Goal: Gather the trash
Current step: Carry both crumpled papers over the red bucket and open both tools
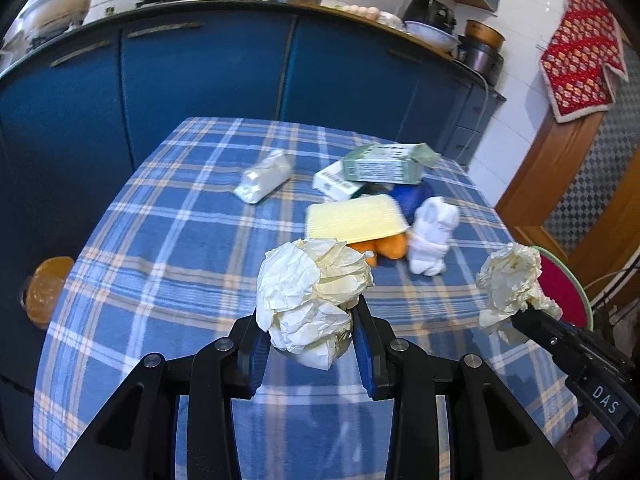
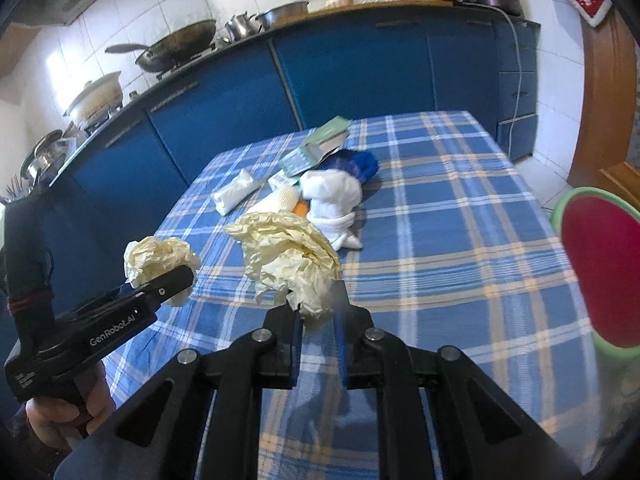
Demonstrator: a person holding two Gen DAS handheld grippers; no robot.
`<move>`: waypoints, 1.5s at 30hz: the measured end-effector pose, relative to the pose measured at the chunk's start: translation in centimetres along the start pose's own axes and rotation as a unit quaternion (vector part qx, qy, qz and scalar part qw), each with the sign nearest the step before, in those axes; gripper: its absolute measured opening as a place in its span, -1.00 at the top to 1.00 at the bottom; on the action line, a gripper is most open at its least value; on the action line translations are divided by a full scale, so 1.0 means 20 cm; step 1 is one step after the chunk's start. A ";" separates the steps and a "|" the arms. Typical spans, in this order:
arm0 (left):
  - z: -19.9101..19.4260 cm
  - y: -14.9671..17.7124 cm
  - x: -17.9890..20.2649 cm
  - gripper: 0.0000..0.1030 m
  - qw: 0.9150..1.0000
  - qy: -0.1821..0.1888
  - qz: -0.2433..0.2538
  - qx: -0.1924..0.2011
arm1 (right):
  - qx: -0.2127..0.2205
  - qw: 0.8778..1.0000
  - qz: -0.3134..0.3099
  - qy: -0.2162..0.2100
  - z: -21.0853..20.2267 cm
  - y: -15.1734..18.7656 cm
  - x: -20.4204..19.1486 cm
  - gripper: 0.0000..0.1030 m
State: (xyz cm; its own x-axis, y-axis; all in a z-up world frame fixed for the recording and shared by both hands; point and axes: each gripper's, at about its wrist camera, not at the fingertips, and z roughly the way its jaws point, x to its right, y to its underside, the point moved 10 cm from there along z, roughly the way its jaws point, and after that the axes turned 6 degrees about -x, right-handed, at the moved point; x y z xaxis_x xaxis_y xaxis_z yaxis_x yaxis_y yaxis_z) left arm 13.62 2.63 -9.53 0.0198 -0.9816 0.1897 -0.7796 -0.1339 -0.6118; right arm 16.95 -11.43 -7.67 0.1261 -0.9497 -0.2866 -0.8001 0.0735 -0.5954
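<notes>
Trash here is two crumpled paper wads, each held above the checked cloth that covers the surface. The left gripper has its jaws clenched on the larger wad, which bulges over the blue pads; in the right wrist view that same gripper shows from the side with its wad at the tip. The right gripper has its jaws clamped on a thin tail of the second wad, most of the paper standing free ahead of the fingertips; in the left wrist view it comes in from the right with that wad.

Farther back on the cloth lies a loose cluster: a white packet apart on the left, a green box resting on a white box, a pale yellow ribbed pad over something orange, possibly a sponge, a white knotted cloth just beside it, and a blue item behind. A red seat with a green rim stands off the right edge. Blue cabinets run behind
</notes>
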 end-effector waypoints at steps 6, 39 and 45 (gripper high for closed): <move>-0.02 -0.02 0.15 0.27 0.999 0.019 0.026 0.002 | 0.018 1.000 0.009 0.013 -0.10 -0.02 0.09 0.69; 0.13 -0.08 1.26 0.27 0.969 0.161 0.186 -0.033 | 0.088 0.973 0.164 0.136 -0.52 0.01 0.99 0.69; 0.20 -0.03 1.48 0.27 0.958 0.179 0.218 -0.045 | 0.090 0.963 0.202 0.154 -0.56 0.07 1.17 0.69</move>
State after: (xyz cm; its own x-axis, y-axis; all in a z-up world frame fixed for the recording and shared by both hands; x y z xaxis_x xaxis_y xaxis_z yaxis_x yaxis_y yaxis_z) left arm 17.19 -26.80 -6.53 -0.5231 -0.8302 0.1929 -0.7161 0.3053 -0.6277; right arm 12.23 -37.02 -6.76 -0.3756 -0.8760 -0.3027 -0.6287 0.4808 -0.6112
